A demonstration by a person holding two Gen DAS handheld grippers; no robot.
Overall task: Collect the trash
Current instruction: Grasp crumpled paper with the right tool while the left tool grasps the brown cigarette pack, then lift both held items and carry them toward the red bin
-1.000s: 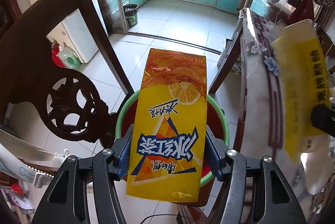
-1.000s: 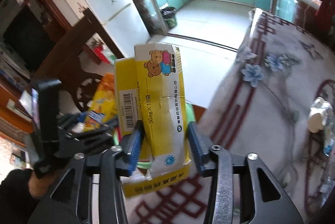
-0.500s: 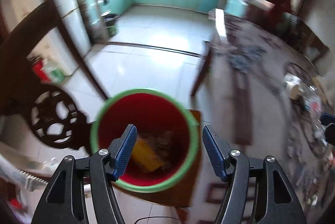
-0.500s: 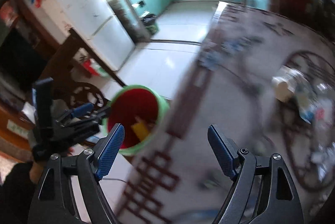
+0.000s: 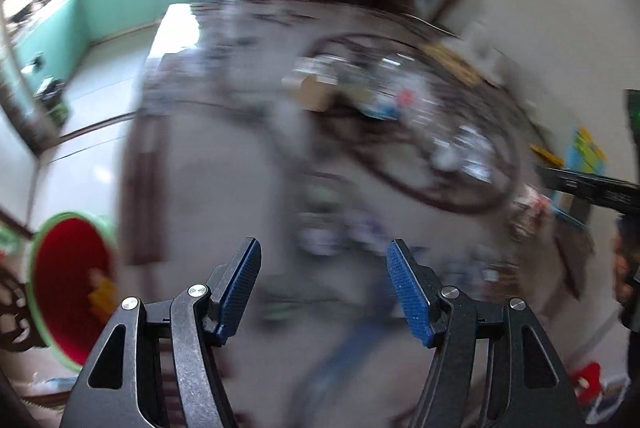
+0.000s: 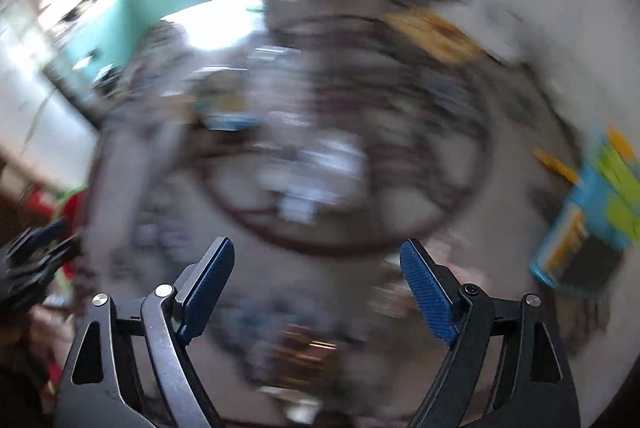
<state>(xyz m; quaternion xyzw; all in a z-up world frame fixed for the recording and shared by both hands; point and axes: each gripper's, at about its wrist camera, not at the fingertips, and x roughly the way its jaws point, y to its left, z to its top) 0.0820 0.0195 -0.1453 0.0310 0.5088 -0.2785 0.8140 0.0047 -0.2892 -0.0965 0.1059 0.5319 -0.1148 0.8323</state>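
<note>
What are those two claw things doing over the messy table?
A person is tidying up trash with a grabber in each hand. Right now both the left gripper and the right gripper are open and empty, held over the table. The red bin with the green rim sits off the table's left edge, with something yellow inside it. The pictures are blurry, but a pile of small things lies in the middle of the table, likely next.
</note>
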